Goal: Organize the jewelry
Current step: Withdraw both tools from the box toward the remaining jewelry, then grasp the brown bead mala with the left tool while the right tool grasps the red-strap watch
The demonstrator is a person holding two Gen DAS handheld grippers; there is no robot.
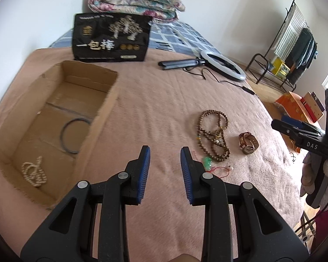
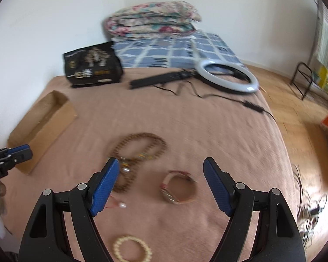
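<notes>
Both claws, left [image 1: 165,152] and right [image 2: 159,163], hang released over fuzzy pink blanket [image 1: 155,100]; cardboard box [image 1: 98,118] edge lies left, wooden beads [image 1: 212,134] right.

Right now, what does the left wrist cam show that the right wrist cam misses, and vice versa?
Left wrist only: the inside of the cardboard box, holding a dark ring and a pale bead strand; also a green pendant on the blanket.
Right wrist only: a cream bead bracelet lying near the camera, below the open right tongs.
Both: the brown bead necklace, the watch, the ring light, the black bag, and each other's tongs at the frame edge.
</notes>
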